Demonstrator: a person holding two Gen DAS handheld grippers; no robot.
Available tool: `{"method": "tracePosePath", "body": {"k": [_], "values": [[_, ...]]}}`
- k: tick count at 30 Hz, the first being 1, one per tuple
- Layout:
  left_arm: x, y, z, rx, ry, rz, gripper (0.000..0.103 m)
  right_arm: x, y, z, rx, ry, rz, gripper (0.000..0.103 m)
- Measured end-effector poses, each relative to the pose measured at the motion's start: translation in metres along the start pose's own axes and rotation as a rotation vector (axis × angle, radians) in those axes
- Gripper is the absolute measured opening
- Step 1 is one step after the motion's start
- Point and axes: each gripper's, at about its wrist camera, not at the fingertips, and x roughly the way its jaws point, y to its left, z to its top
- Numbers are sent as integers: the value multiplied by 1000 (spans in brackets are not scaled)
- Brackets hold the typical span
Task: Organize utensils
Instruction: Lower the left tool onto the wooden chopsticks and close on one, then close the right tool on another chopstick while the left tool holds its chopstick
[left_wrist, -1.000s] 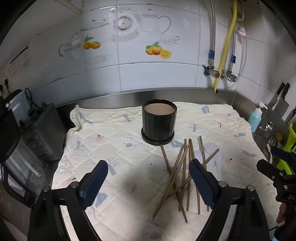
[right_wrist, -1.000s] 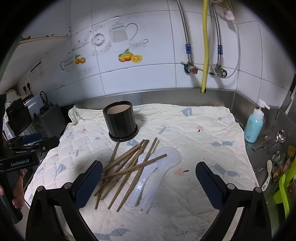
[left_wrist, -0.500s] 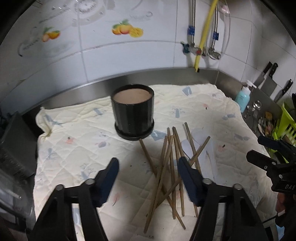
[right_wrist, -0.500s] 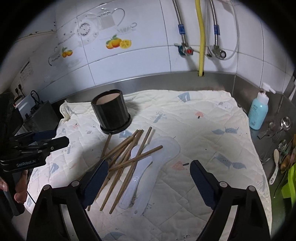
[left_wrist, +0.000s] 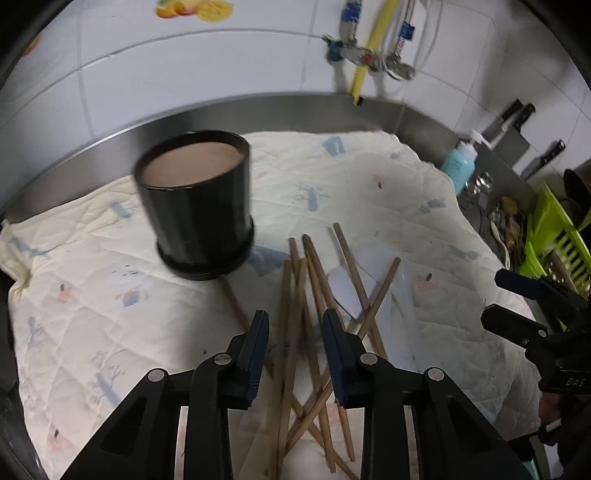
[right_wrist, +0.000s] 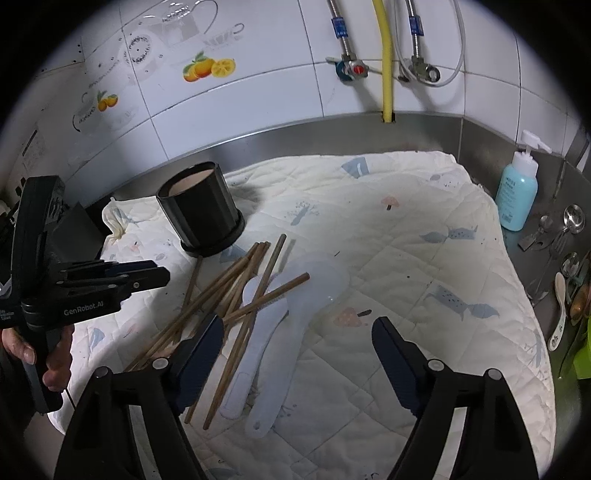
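The left gripper (left_wrist: 295, 343) is hanging low over the heap of wooden chopsticks (left_wrist: 306, 314), its fingers narrowed but apart, with nothing clamped between them. The chopsticks are lying crossed on the quilted cloth (right_wrist: 406, 258), their long axes running mostly away from this gripper toward the black pot (left_wrist: 195, 206), so two or three sticks are passing lengthwise through the gap between the fingers rather than across it; a grab here would probably call for a turn of the wrist or a pinch along the bundle. The motion blur is making it hard to say whether a pad is touching a stick. The right gripper (right_wrist: 295, 347) is waiting spread wide at the other side of the heap, so the left is the nearer one. The sticks are thin, round and plain brown, likely to roll. Under them are lying two flat white rice paddles (right_wrist: 280, 321), smooth plastic with rounded blades. The pot is standing upright just beyond the far tips, glossy dark outside, matte tan inside, on its saucer.
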Motion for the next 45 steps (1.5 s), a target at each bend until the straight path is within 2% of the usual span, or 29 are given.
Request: {"method": "tracePosePath", "body": {"k": [5,8,19,29,36,45], "values": [[28,-4,9,33,41,-49,22,6,0,2,8,11,-7,87],[44,-4,14,40,68,-78,22,8,0,2,7,17,-16,87],[92,-2,25,51,155,-84,22,18,-4,1,30,40,-28,87],[101,-2,33,61,162,-98,22,22,-7,2,38,40,-31,87],[103,-8,33,86,160,-108,15,25,-10,3,46,47,-34,87],[106,-8,32,84,174,-108,14,27,-15,4,51,54,-29,87]]}}
